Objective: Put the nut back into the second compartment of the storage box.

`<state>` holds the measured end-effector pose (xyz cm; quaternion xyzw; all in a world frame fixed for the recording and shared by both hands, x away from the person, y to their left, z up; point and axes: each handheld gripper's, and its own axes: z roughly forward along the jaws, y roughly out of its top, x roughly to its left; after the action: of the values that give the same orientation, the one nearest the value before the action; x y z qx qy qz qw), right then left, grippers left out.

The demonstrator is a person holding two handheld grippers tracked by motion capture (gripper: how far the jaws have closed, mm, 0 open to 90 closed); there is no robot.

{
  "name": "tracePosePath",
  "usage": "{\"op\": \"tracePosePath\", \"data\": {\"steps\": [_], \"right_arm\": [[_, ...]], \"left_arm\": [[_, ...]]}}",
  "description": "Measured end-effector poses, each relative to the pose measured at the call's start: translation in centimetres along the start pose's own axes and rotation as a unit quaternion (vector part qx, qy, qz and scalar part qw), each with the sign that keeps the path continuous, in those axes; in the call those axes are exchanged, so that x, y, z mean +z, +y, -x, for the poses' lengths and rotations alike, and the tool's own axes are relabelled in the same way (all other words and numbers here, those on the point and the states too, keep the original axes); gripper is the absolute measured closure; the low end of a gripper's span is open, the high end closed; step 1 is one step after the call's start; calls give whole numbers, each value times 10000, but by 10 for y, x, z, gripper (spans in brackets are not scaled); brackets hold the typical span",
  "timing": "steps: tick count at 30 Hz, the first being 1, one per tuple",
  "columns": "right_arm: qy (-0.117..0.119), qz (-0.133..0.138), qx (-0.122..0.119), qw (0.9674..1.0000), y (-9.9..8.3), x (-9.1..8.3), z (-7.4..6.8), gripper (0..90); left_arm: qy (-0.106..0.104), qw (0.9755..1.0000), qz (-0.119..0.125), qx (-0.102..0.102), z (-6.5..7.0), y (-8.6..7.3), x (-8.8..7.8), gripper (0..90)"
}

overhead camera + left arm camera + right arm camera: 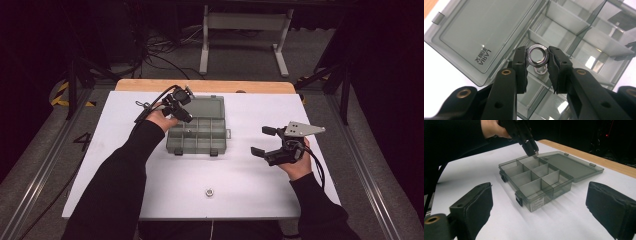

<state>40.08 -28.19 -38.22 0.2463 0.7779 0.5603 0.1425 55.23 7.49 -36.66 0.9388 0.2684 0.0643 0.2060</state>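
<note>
A clear grey compartment box (197,137) lies open at the table's middle, its lid (206,106) folded flat behind it. My left gripper (185,117) points down over the box's back-left compartment. In the left gripper view the left gripper (538,53) is shut on a shiny metal nut (545,57), held just above that compartment. A second nut (541,71) lies on the compartment floor right below. My right gripper (260,140) stands open to the right of the box, nothing between its jaws. From the right gripper view the box (536,180) and the left gripper (531,148) show ahead.
One more nut (210,192) lies loose on the white tabletop (250,200) near the front edge. The lid (481,32) carries a small brand mark. Beyond the table's wooden back edge (150,85) stand a grey frame and cables on the floor.
</note>
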Motion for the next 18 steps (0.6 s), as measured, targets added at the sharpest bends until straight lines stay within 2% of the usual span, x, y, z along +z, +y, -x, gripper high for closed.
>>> {"op": "tracePosePath", "data": {"steps": [18], "right_arm": [[14, -62, 40, 10000, -1, 2, 1, 78]], "left_arm": [[-23, 9993, -384, -6, 0, 2, 25, 697]]}}
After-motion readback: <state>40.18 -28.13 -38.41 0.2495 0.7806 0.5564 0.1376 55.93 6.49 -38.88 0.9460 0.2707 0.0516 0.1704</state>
